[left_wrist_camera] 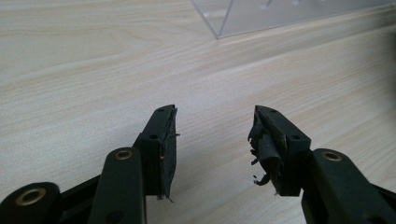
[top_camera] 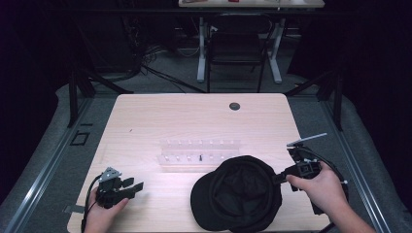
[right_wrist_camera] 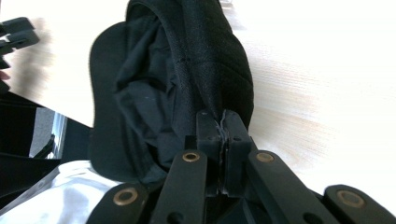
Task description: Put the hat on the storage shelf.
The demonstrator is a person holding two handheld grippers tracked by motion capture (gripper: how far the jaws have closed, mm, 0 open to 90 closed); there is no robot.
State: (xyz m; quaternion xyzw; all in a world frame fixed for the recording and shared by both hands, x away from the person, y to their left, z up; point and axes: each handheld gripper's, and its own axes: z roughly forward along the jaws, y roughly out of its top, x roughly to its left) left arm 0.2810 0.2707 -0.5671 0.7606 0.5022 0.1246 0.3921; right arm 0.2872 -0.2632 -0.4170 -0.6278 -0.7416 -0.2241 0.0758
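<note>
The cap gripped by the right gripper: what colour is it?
Black all over, the cap shows best in the high view, its rim pinched by the right gripper.

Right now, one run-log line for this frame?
right gripper: shut on black cap rim | left gripper: open, empty, over table | clear rack: untouched

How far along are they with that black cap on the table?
Done: the right tongs have clamped the rim of the black fabric baseball cap, which lies upside down on the pale wooden table. In hand: holding it. Left: the open left tongs grip nothing.
</note>
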